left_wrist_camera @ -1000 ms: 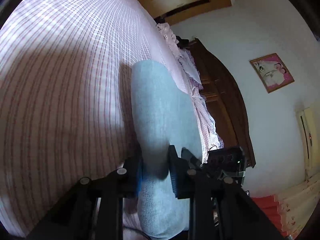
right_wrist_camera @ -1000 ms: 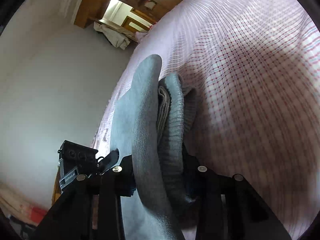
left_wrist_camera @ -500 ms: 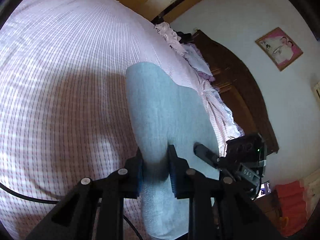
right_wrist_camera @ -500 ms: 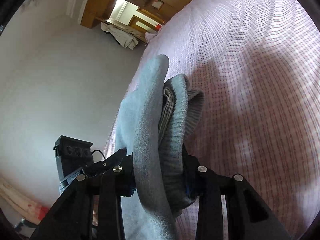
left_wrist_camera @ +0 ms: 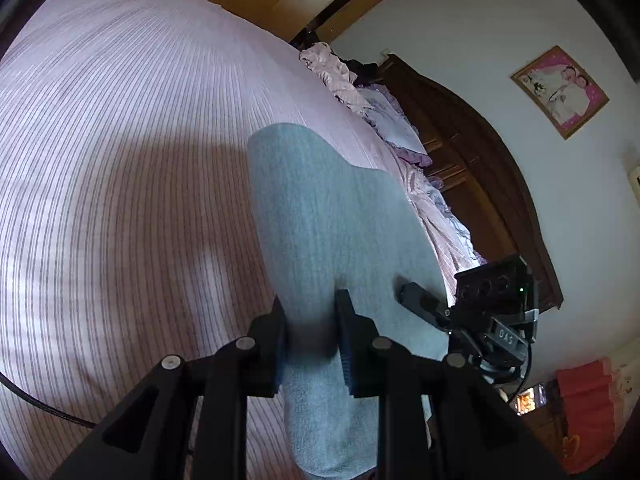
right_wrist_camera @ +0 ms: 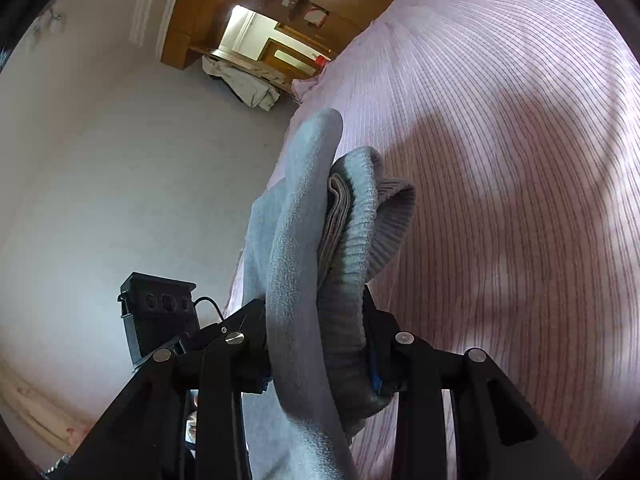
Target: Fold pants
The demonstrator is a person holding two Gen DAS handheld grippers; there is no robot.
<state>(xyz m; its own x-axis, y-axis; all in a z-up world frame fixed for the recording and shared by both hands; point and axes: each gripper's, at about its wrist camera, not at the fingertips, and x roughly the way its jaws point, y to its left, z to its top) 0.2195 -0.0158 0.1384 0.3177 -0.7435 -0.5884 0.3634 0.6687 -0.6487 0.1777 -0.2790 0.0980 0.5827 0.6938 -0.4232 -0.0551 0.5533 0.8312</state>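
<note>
Light grey-blue fleece pants (left_wrist_camera: 320,216) are held up off the bed, stretched between both grippers. In the left wrist view the fabric runs as a smooth flat panel from the jaws toward the other gripper; in the right wrist view the pants (right_wrist_camera: 296,272) are bunched, with a ribbed grey waistband (right_wrist_camera: 360,232) folded against the fleece layer.

Left gripper (left_wrist_camera: 310,332): black fingers with blue pads pinched on one edge of the pants, cloth filling the gap. Right gripper (right_wrist_camera: 316,340): fingers clamped on the thick bunched fleece and waistband, jaws held partly apart by the wad.

Below and behind the cloth is the pink-and-white striped bedsheet (left_wrist_camera: 120,160), with the pants' shadow cast on it. A pile of pink and lilac ruffled bedding (left_wrist_camera: 380,120) lies along the far edge, against a dark wooden headboard (left_wrist_camera: 480,176). A pink framed picture (left_wrist_camera: 560,92) hangs on the white wall. A thin black cable (left_wrist_camera: 36,404) crosses the sheet at lower left.
</note>
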